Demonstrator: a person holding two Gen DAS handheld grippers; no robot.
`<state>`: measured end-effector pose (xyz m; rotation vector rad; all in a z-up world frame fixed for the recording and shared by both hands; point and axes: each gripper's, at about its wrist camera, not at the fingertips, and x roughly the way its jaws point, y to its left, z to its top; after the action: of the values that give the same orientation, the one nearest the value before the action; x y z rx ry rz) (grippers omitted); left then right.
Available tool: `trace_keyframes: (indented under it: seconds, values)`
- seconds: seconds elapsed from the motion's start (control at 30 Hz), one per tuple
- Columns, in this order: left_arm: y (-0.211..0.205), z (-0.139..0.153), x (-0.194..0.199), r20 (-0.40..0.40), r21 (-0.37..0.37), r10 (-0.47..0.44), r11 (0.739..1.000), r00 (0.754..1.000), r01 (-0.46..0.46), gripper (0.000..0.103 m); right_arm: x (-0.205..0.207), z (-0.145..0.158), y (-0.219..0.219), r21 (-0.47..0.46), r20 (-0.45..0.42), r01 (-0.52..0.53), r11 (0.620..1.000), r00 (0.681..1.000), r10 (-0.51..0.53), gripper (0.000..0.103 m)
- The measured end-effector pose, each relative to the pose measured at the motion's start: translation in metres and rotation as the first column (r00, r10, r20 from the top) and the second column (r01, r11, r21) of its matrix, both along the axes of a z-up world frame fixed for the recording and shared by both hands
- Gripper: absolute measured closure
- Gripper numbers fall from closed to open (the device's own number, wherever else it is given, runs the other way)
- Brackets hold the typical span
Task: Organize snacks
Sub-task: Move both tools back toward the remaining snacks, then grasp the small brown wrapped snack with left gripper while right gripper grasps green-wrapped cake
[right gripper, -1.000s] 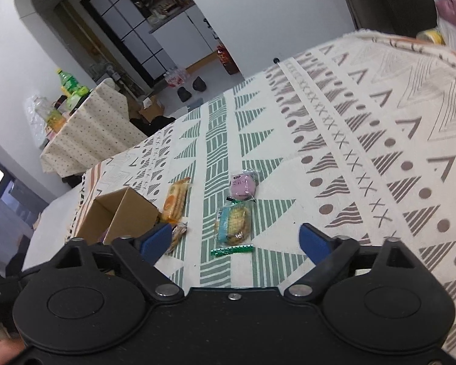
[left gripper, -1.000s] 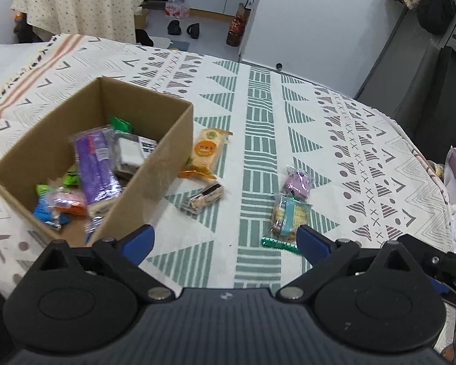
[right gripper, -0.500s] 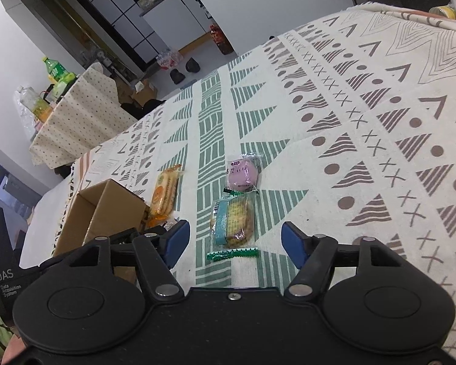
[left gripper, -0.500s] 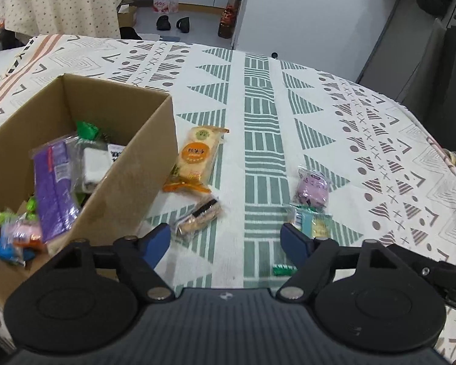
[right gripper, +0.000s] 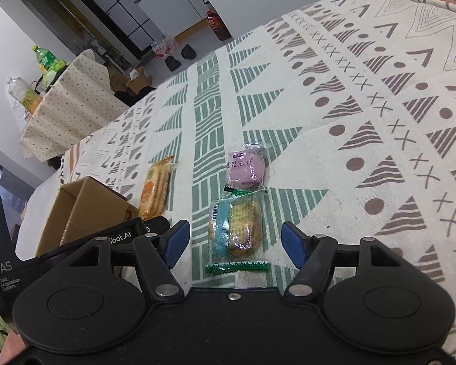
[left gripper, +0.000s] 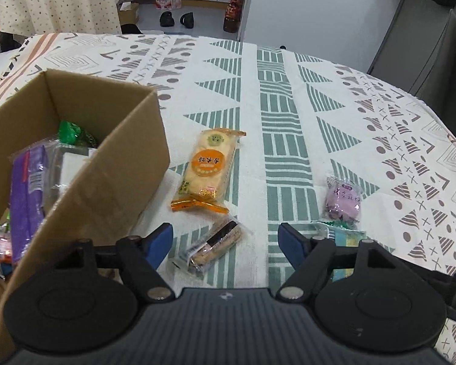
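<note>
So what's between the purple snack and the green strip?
The blue-edged biscuit packet lies between the purple snack and green strip, clearest in the right wrist view.

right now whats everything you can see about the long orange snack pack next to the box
The long orange snack pack is a clear film wrapper showing pale yellow crackers, with an orange round label and crimped orange ends. It looks sealed. It lies flat on the patterned tablecloth, just right of the cardboard box, apparently not touching it. A small dark-striped snack lies just in front of it. Neither gripper touches it.
</note>
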<state>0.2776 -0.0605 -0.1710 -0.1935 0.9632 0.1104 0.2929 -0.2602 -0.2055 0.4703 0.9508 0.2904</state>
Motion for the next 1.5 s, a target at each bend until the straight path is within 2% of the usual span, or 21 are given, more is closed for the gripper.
trace_keyframes:
  seconds: [0.1,0.2,0.27,0.47,0.67,0.8,0.87,1.0,1.5]
  values:
    - [0.002,-0.007,0.002,-0.015,-0.017,0.0,1.0,1.0,0.0,0.032,0.003,-0.006,0.004,-0.01,-0.008,0.001,1.0,1.0,-0.001,0.036]
    - [0.006,-0.013,0.003,-0.032,-0.043,0.01,0.999,0.999,-0.011,0.051,0.008,-0.01,0.01,-0.014,-0.012,0.0,1.0,1.0,0.0,0.036]
    - [0.009,-0.017,0.003,-0.051,-0.054,0.009,0.998,0.999,-0.012,0.068,0.01,-0.011,0.014,-0.025,-0.009,-0.003,1.0,1.0,0.003,0.036]
    - [0.009,-0.017,0.004,-0.049,-0.06,-0.001,0.998,0.999,-0.002,0.082,0.016,-0.017,0.025,-0.047,0.003,0.006,0.999,1.0,-0.006,0.036]
    - [0.008,-0.016,0.002,-0.058,-0.077,-0.011,0.997,0.998,0.007,0.087,0.014,-0.025,0.04,-0.152,-0.004,-0.023,0.988,1.0,0.023,0.038]
    - [0.009,-0.015,-0.003,-0.059,-0.09,-0.005,0.996,0.998,0.0,0.087,0.011,-0.024,0.045,-0.204,0.008,-0.042,0.978,0.999,0.045,0.055]
    - [0.01,-0.013,-0.005,-0.061,-0.106,-0.006,0.994,0.998,0.0,0.087,0.009,-0.021,0.044,-0.208,0.007,-0.047,0.977,0.999,0.049,0.057]
    - [0.006,-0.001,-0.017,-0.046,-0.093,-0.011,0.996,0.999,0.007,0.087,0.003,-0.011,0.038,-0.182,0.014,-0.038,0.983,0.999,0.042,0.058]
    - [0.012,0.064,-0.058,0.063,-0.069,0.043,0.997,0.997,-0.038,0.087,-0.02,0.039,0.03,-0.075,0.151,-0.019,0.997,0.988,0.03,0.058]
